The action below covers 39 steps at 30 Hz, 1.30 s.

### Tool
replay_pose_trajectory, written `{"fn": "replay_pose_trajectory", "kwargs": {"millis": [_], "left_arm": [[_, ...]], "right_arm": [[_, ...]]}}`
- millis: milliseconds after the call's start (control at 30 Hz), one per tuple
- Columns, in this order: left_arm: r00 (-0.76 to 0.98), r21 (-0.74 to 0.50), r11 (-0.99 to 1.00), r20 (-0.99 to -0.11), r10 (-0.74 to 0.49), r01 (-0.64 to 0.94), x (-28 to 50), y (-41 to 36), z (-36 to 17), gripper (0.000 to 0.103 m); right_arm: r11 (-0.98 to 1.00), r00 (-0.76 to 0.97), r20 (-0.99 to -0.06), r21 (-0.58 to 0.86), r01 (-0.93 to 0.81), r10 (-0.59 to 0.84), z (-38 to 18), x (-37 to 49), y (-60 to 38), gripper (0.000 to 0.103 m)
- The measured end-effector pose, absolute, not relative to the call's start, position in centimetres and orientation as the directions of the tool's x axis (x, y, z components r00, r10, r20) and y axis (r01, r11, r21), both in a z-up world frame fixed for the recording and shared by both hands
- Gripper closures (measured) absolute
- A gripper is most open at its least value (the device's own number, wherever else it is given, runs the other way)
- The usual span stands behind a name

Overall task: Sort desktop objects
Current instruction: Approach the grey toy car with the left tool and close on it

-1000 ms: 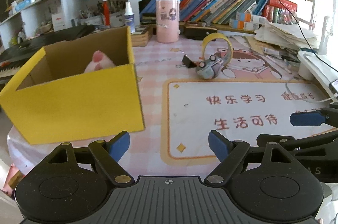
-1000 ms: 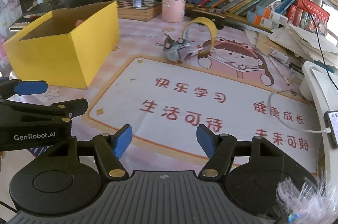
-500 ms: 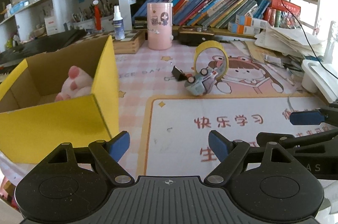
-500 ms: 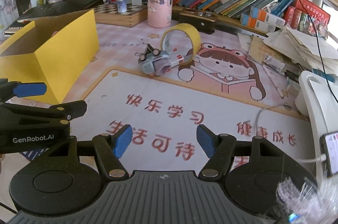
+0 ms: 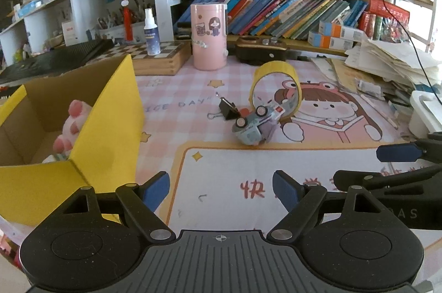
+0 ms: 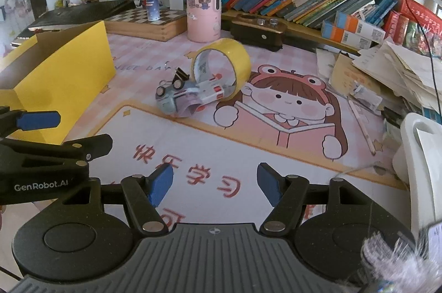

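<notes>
A small pile lies mid-desk on the cartoon mat: a grey toy car on its side, a black binder clip and an upright roll of yellow tape behind them. A yellow cardboard box stands at the left with a pink plush paw inside. My left gripper is open and holds nothing, short of the pile. My right gripper is open too, nothing between its fingers, to the right of the left one.
A pink cylinder holder, a spray bottle on a chessboard box and a dark case line the back edge under bookshelves. Loose papers and a white object crowd the right side.
Both grippers have slid to the right along the desk and toward the pile, which looks larger and nearer. The yellow box has shifted to the left edge of both views. Jaws unchanged.
</notes>
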<state>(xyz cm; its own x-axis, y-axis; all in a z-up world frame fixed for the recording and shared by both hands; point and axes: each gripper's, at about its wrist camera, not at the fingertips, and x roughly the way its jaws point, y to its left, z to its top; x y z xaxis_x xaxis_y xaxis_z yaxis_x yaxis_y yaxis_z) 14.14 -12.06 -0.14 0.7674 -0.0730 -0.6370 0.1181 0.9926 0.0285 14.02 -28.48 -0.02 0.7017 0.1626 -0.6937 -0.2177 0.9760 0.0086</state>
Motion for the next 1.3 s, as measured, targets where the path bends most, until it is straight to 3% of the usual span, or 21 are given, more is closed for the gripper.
{"fn": "replay_pose_trajectory", "kwargs": {"millis": [1033, 1300], "left_arm": [[0.767, 0.069, 0.995, -0.641, -0.008, 0.068, 18.9, -16.4, -0.6, 0.021], [0.759, 0.067, 0.995, -0.651, -0.012, 0.074, 20.8, -16.9, -1.5, 0.027]], "right_arm": [[0.971, 0.698, -0.676, 0.142, -0.191, 0.236, -0.4, 20.5, -33.9, 0.037], [0.973, 0.693, -0.682, 0.149, -0.178, 0.231, -0.5, 21.5, -34.2, 0.037]]}}
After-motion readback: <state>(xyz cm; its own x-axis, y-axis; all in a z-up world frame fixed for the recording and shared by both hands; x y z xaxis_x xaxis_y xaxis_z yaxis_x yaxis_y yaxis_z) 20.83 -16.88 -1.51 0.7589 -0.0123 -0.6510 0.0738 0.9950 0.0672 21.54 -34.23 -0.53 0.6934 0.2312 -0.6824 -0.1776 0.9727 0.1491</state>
